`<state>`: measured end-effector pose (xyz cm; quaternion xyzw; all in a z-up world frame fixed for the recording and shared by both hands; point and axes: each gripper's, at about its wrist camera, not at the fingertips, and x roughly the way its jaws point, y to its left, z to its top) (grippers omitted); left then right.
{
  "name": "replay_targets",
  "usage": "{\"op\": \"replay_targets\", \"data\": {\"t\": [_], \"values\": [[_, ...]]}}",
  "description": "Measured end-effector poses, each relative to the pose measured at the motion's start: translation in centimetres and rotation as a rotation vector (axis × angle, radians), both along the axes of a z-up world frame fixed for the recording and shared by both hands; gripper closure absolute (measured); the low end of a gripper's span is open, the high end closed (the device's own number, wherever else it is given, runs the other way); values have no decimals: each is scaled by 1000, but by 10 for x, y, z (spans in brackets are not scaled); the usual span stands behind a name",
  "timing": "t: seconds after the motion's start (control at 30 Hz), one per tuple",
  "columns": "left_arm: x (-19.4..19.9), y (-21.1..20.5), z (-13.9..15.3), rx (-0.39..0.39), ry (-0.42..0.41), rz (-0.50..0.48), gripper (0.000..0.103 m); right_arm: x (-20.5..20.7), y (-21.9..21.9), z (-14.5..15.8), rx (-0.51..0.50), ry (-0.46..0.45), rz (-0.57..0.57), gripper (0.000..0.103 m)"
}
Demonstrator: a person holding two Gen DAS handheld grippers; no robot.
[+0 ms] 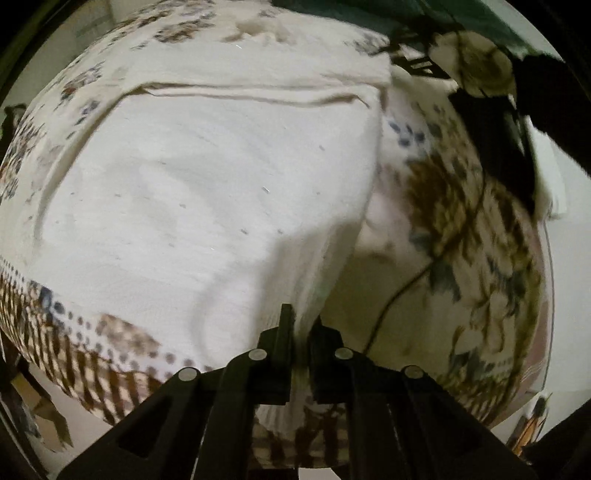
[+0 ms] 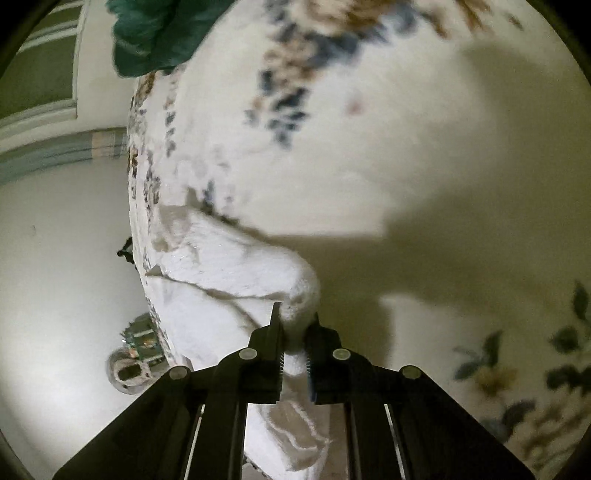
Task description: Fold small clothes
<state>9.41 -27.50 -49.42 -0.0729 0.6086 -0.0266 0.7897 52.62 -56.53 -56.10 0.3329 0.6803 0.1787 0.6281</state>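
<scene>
A white garment lies spread on a floral bedsheet, its hem or waistband along the far side. My left gripper is shut on the white garment's near right edge, which rises up between its fingers. In the right wrist view my right gripper is shut on a bunched fold of the same white garment, lifted off the floral bedsheet. The other gripper shows as a dark shape at the upper right of the left wrist view.
A dark green cloth lies at the far end of the bed, also in the left wrist view. The bed's edge runs down the left, with pale floor and small objects below it.
</scene>
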Motion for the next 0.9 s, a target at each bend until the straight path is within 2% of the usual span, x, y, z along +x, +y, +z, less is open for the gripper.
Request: {"op": "replay_targets", "data": {"t": [0.07,0.27,0.47,0.67,0.83,0.9], "values": [[2,17,13,-23,-23,36,99,1,7,22,-25,-23,31,93],[7,92,45,-114,-80,169,99,20,87,93,-101,-87,115,94],[8,186,50,-232,-89,295,99,38,205,135,-208,-126,164,94],[12,290,30,-288,-94,395,99,57,349,131,-333,-139,246,94],[16,358,1,-305,-78,448,99,68,450,97,-458,-148,345,94],[19,382,-12,-306,-69,458,99,72,476,82,-492,-151,369,94]]}}
